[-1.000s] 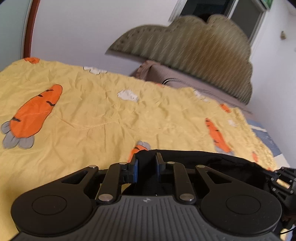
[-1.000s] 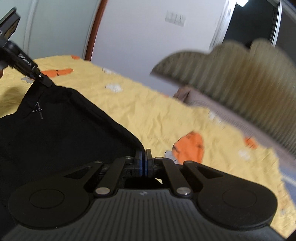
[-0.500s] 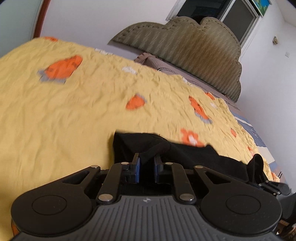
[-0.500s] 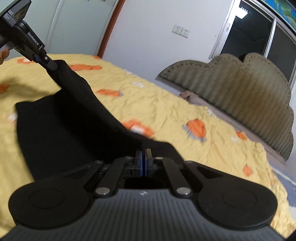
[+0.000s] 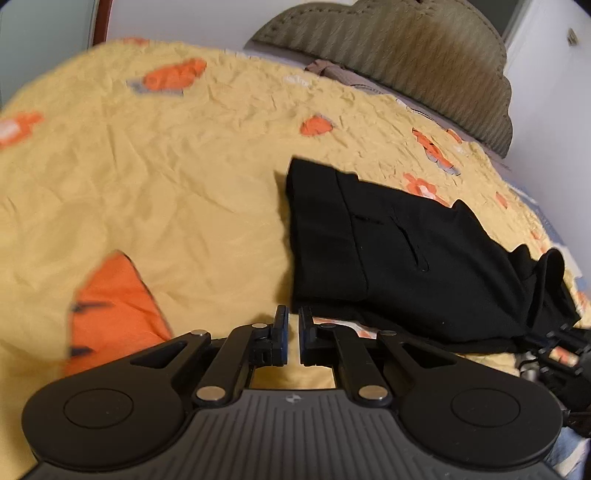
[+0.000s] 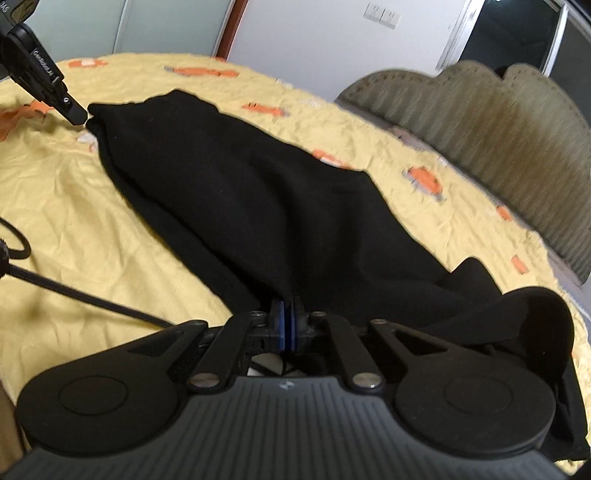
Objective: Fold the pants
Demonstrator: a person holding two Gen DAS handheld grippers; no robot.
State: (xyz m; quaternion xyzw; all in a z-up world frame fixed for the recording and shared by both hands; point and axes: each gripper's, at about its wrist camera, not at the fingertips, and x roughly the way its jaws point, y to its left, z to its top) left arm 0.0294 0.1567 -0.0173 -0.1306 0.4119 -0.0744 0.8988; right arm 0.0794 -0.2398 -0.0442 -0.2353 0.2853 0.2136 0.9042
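Note:
The black pants [image 5: 399, 258] lie folded over on the yellow carrot-print bedspread [image 5: 166, 177], waistband toward the far left in the left wrist view. My left gripper [image 5: 292, 325] is slightly open and empty, just off the pants' near left corner. In the right wrist view the pants [image 6: 258, 199] stretch from the far left to my right gripper [image 6: 287, 314], which is shut on their near edge. The left gripper's fingertip [image 6: 75, 110] shows there beside the pants' far corner, apart from it.
A padded olive headboard [image 5: 424, 62] and a brown pillow [image 5: 332, 70] stand at the far end of the bed. A black cable [image 6: 74, 291] crosses the bedspread at the left. White walls and a door frame [image 6: 225, 33] lie behind.
My left gripper has let go of the pants and pulled back. The pants have come down from a raised hold and now lie flat on the bed. My right gripper keeps its hold.

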